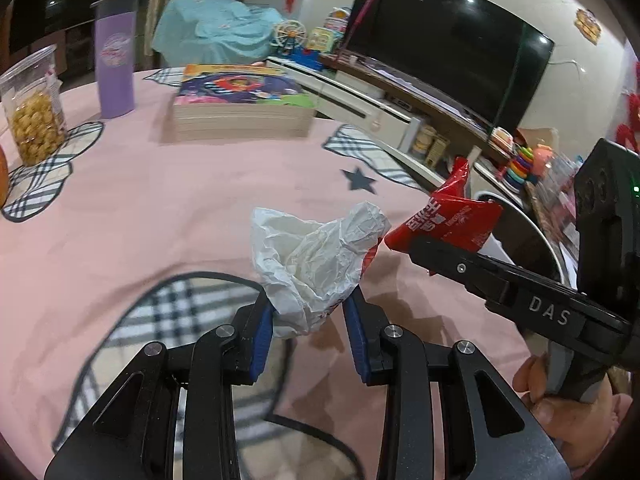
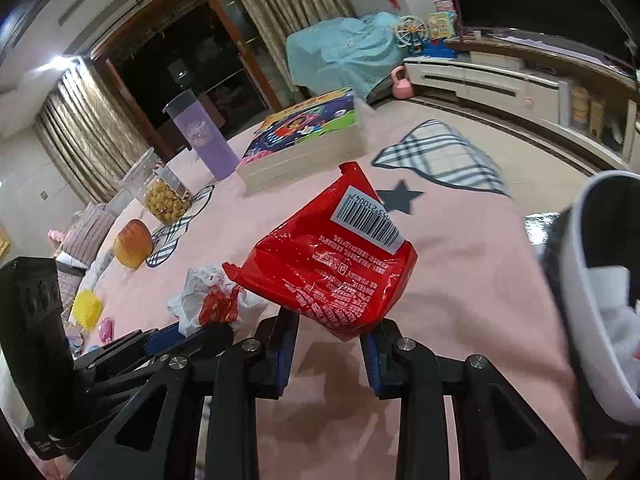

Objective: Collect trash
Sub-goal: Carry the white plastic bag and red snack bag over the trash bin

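My left gripper (image 1: 308,312) is shut on a crumpled white wrapper (image 1: 316,260), held above the pink tablecloth (image 1: 160,208). My right gripper (image 2: 330,330) is shut on a red snack packet (image 2: 332,268) with a barcode label. In the left wrist view the right gripper (image 1: 416,246) reaches in from the right with the red packet (image 1: 444,216) in its tip, close beside the white wrapper. In the right wrist view the white wrapper (image 2: 212,300), with a red patch, shows at the lower left in the left gripper (image 2: 188,334). A white bin (image 2: 592,292) with paper inside stands at the right edge.
On the table stand a stack of picture books (image 1: 240,108), a purple tumbler (image 1: 114,56), a clear popcorn jar (image 1: 34,108) and an orange fruit (image 2: 132,242). Small toys (image 2: 86,306) lie at the table's left. A TV (image 1: 448,40) and low cabinet (image 1: 360,100) lie beyond.
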A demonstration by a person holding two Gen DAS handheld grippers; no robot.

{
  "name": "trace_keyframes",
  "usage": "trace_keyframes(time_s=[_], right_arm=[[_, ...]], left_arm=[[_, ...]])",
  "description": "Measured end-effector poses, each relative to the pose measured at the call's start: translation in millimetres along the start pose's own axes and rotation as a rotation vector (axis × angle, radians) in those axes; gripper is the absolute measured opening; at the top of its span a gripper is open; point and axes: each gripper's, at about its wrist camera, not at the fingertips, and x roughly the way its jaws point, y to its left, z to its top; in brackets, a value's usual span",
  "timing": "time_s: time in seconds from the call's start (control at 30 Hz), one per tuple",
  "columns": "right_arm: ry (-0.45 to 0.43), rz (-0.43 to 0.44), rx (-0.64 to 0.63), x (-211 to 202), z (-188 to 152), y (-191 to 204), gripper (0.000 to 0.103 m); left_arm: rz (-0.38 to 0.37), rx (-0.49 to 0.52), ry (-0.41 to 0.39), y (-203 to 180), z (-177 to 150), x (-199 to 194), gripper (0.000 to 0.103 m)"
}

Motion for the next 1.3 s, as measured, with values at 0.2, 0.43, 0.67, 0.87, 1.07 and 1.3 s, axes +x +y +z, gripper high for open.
trace_keyframes(time_s=[0.2,0.43,0.67,0.87,1.07,1.3], right_arm=[[-0.03,-0.011,0.038,-26,-8,-19,0.03],[-0.049,-0.029,0.06,-43,-13,-33,0.03],[-0.074,-0.052,0.075,-62,-13,-48,0.03],[-0.093,-0.064,0.083,-74,-12,-57,0.03],[-0.107,-0.069,0.096,-83,-13,-65,0.03],[-0.122,-0.082,0.116,-94,-16,-77,0.03]], left_arm=[[-0.029,0.044,0.007,-28,-4,-1,0.032],[-0.057,0.101,0.018,-62,-6,1,0.032],[-0.077,0.137,0.01,-86,0,-1,0.032],[-0.087,0.165,0.005,-105,4,-2,0.032],[-0.096,0.186,0.004,-119,6,0,0.032],[-0.107,0.204,0.006,-131,6,3,0.032]])
